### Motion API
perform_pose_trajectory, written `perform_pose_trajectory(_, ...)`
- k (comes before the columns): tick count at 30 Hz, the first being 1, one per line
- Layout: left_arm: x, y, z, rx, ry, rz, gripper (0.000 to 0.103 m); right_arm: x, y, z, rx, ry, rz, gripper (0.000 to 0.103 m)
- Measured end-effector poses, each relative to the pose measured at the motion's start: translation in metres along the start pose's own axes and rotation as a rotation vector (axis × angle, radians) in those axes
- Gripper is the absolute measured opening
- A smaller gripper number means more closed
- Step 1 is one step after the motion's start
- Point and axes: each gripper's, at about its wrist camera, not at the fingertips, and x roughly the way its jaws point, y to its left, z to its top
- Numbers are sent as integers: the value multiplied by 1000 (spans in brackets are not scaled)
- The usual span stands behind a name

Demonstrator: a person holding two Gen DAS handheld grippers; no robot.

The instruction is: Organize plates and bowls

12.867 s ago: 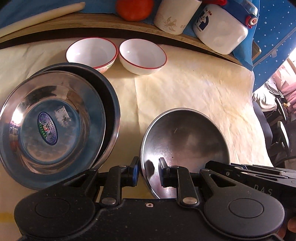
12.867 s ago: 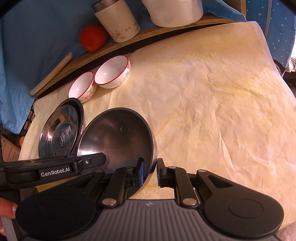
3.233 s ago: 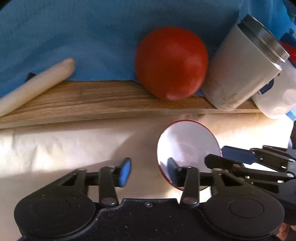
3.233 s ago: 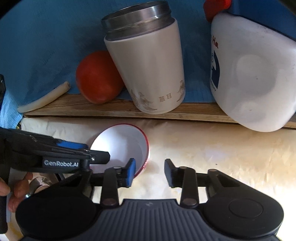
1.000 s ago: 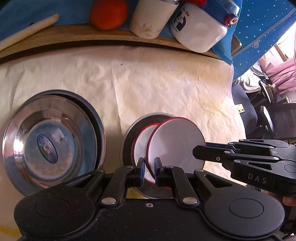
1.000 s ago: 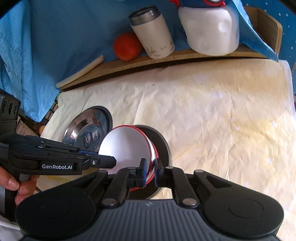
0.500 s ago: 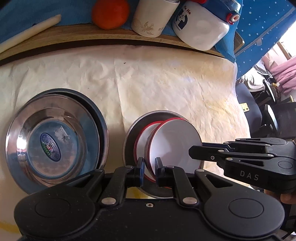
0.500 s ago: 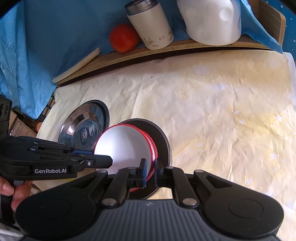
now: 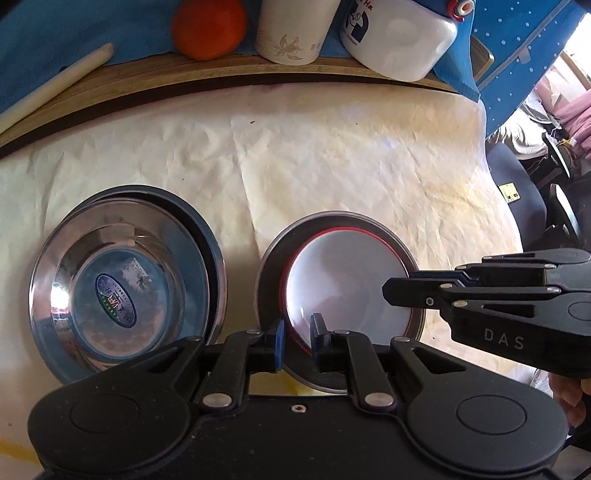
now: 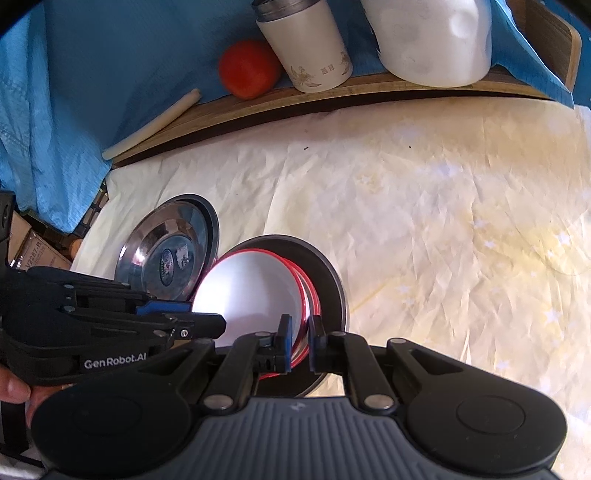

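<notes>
A white bowl with a red rim [image 9: 347, 284] [image 10: 251, 295] sits nested on a second red-rimmed bowl inside a steel bowl [image 9: 273, 254] [image 10: 328, 280]. My left gripper [image 9: 295, 341] straddles the white bowl's near-left rim with its jaws slightly parted. My right gripper [image 10: 299, 341] straddles the rim on the other side, jaws also slightly parted. To the left, a steel plate with a sticker [image 9: 110, 288] [image 10: 166, 251] rests in a dark plate [image 9: 210, 251].
A wooden board [image 9: 221, 74] [image 10: 332, 96] at the back carries a tomato [image 9: 208, 27] [image 10: 249, 68], a white cup [image 9: 291, 33] [image 10: 306, 48], a white jug [image 9: 399, 37] [image 10: 432, 40] and a pale stick [image 9: 55, 88]. Cream cloth [image 9: 351, 155] covers the table.
The upper white bowl has come down level onto the lower one inside the steel bowl. Both grippers' jaws have parted slightly at its rim.
</notes>
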Motion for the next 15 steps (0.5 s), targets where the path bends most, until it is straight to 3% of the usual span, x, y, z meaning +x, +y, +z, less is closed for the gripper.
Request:
perform_pose_trajectory(8, 3, 0, -1, -5, 12, 1, 18, -1, 0, 1, -7, 0, -9, 10)
perform_pose_trajectory(15, 1, 6, -4, -21, -3, -21, 21, -1, 0, -1, -2, -10, -16, 19)
